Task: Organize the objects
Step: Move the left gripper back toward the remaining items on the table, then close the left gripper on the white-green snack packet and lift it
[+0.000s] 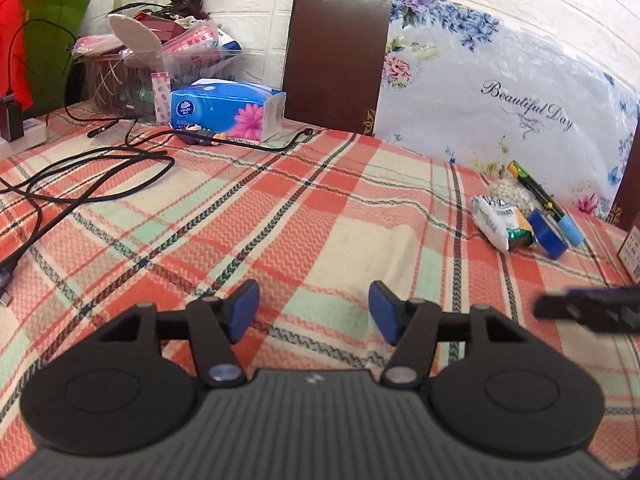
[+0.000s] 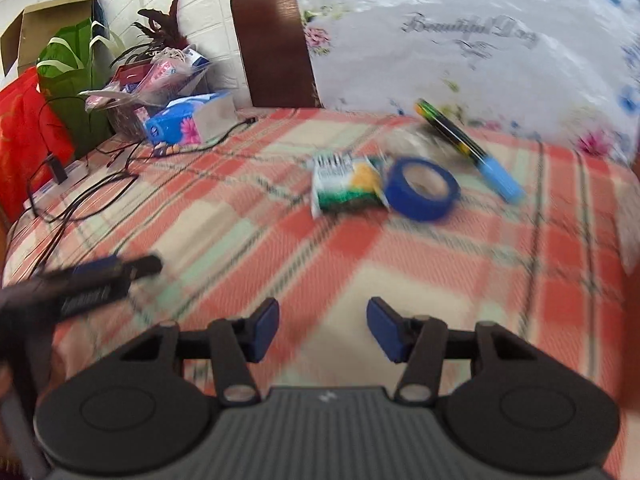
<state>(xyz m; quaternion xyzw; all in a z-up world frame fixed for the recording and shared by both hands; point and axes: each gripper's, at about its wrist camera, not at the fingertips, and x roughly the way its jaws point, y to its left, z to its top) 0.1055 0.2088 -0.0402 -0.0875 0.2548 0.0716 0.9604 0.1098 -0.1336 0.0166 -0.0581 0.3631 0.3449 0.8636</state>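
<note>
A small group of objects lies at the far right of the plaid tablecloth (image 1: 304, 216): a white-and-green snack packet (image 1: 500, 220) (image 2: 346, 186), a blue tape roll (image 1: 548, 236) (image 2: 422, 188), a black pen with a light blue cap (image 1: 548, 204) (image 2: 476, 152) and a clear bag of white beads (image 1: 512, 194). My left gripper (image 1: 314, 312) hovers over bare cloth, open, nothing between its blue pads. My right gripper (image 2: 323, 330) is open too, short of the tape roll, and holds nothing. The right wrist view is blurred. Each gripper's tip shows at the edge of the other's view.
At the back left stand a blue tissue pack (image 1: 224, 110), a basket of packets (image 1: 132, 68), green and red bags (image 1: 52, 32) and black cables (image 1: 92, 168) with a power strip. A dark chair back (image 1: 336, 56) and a floral cover (image 1: 500, 88) stand behind the table.
</note>
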